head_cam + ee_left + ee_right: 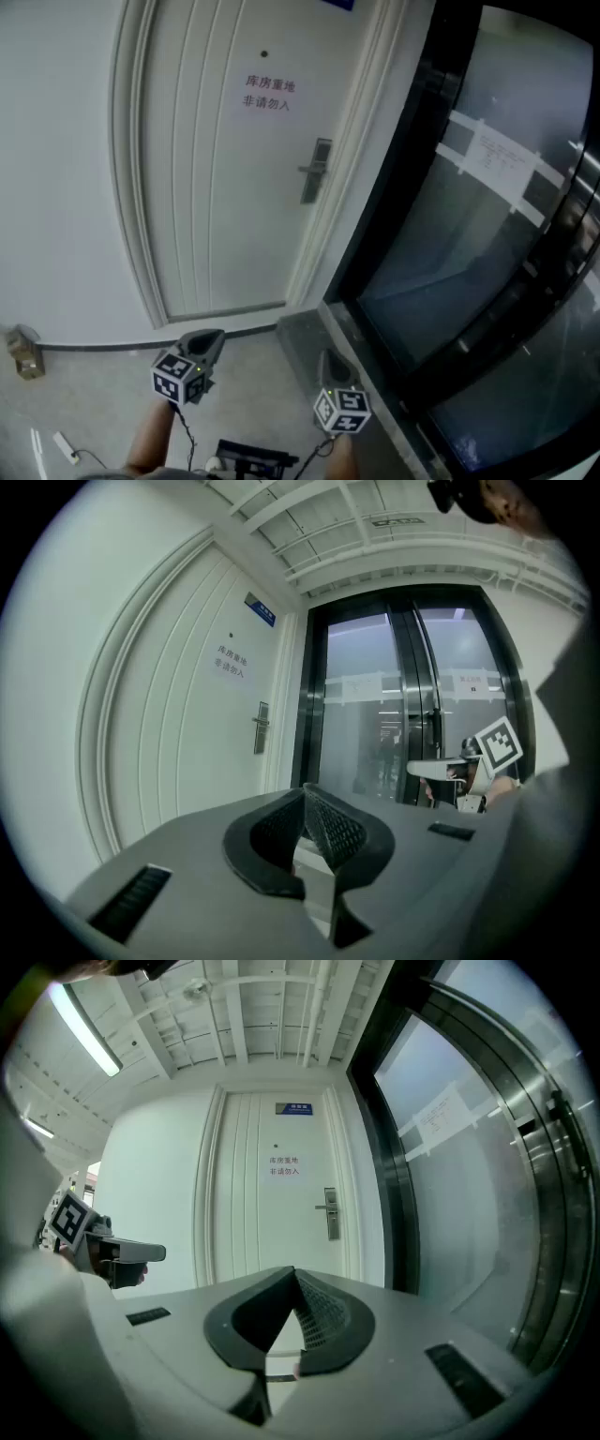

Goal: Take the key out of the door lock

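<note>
"Head view: where is the key?"
"Too small to make out. It should sit in the door lock (316, 171), up ahead at the right edge of the white door (206, 206), well apart from both grippers."
"Which is nearer?"
"The right gripper (328, 364), I judge; its view faces the lock squarely. It and the left gripper (208, 339) both have jaws pressed together, holding nothing."
"Room?"
"Open ahead. The door frame (366, 159) and dark glass (469, 262) crowd the lock's right side. The key's long axis likely points straight out from the door."
</note>
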`<state>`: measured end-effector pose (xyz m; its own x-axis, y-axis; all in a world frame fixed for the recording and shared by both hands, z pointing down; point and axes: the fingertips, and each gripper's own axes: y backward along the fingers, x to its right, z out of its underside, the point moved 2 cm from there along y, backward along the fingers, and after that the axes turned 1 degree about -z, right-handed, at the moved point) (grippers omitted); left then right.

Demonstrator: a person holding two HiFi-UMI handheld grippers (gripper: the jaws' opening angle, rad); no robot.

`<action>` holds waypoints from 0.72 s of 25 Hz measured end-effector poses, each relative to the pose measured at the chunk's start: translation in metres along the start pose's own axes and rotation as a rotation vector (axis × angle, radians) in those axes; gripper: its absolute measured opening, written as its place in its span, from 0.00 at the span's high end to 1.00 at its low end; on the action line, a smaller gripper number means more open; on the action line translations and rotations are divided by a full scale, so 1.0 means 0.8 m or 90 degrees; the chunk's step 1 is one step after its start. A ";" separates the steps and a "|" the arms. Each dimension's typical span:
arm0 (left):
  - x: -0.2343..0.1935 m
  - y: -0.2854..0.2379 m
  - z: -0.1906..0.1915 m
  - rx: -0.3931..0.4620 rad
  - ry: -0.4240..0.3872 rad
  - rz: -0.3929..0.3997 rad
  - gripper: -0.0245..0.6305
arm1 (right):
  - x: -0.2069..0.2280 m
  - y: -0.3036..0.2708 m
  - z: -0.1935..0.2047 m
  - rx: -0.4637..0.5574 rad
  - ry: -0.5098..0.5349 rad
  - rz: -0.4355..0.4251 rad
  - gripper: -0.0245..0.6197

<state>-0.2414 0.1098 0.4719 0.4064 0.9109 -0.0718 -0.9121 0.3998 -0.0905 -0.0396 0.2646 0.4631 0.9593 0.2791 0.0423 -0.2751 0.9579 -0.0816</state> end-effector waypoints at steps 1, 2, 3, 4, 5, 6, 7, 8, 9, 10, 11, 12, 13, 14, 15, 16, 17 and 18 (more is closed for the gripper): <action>0.001 -0.003 -0.002 0.001 -0.002 0.000 0.96 | 0.001 -0.002 -0.002 0.002 0.002 -0.001 0.95; 0.001 -0.006 -0.004 0.002 -0.003 0.001 0.96 | 0.003 -0.003 -0.004 0.004 0.003 -0.001 0.95; 0.002 -0.008 -0.006 0.003 -0.005 0.001 0.96 | 0.004 -0.005 -0.004 0.004 0.003 -0.002 0.95; 0.003 -0.010 -0.007 0.004 -0.006 0.002 0.96 | 0.006 -0.006 -0.004 0.004 0.001 -0.002 0.94; 0.004 -0.011 -0.008 0.004 -0.008 0.002 0.96 | 0.007 -0.007 -0.004 0.003 -0.002 -0.003 0.94; 0.004 -0.012 -0.008 0.003 -0.010 0.002 0.96 | 0.008 -0.008 -0.003 0.003 -0.004 -0.003 0.94; 0.005 -0.014 -0.009 0.003 -0.011 0.002 0.96 | 0.010 -0.008 -0.003 0.003 -0.005 -0.002 0.94; 0.006 -0.015 -0.009 0.003 -0.012 0.002 0.96 | 0.012 -0.008 -0.004 0.003 -0.003 -0.001 0.94; 0.006 -0.017 -0.010 0.003 -0.013 0.001 0.96 | 0.014 -0.008 -0.004 0.003 -0.001 0.001 0.94; 0.006 -0.019 -0.011 0.003 -0.014 0.001 0.96 | 0.017 -0.009 -0.005 0.004 0.002 0.004 0.94; 0.007 -0.021 -0.012 0.003 -0.014 0.000 0.96 | 0.020 -0.009 -0.005 0.004 0.006 0.006 0.94; 0.008 -0.024 -0.012 0.004 -0.014 -0.001 0.96 | 0.022 -0.009 -0.005 0.005 0.008 0.006 0.94; 0.010 -0.026 -0.013 0.005 -0.014 -0.003 0.96 | 0.025 -0.009 -0.006 0.007 0.009 0.003 0.94; 0.012 -0.029 -0.013 0.006 -0.013 -0.005 0.96 | 0.027 -0.009 -0.006 0.010 0.007 -0.003 0.94; 0.014 -0.031 -0.013 0.007 -0.013 -0.006 0.96 | 0.029 -0.008 -0.007 0.013 0.006 -0.009 0.94; 0.017 -0.033 -0.013 0.007 -0.012 -0.007 0.96 | 0.030 -0.008 -0.007 0.014 0.005 -0.013 0.94; 0.021 -0.036 -0.013 0.007 -0.013 -0.007 0.96 | 0.033 -0.008 -0.007 0.014 0.005 -0.016 0.94; 0.026 -0.038 -0.014 0.008 -0.014 -0.007 0.96 | 0.035 -0.009 -0.006 0.015 0.006 -0.018 0.94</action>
<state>-0.2046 0.1153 0.4622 0.4146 0.9087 -0.0492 -0.9085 0.4103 -0.0790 -0.0102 0.2656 0.4600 0.9674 0.2508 0.0343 -0.2487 0.9669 -0.0572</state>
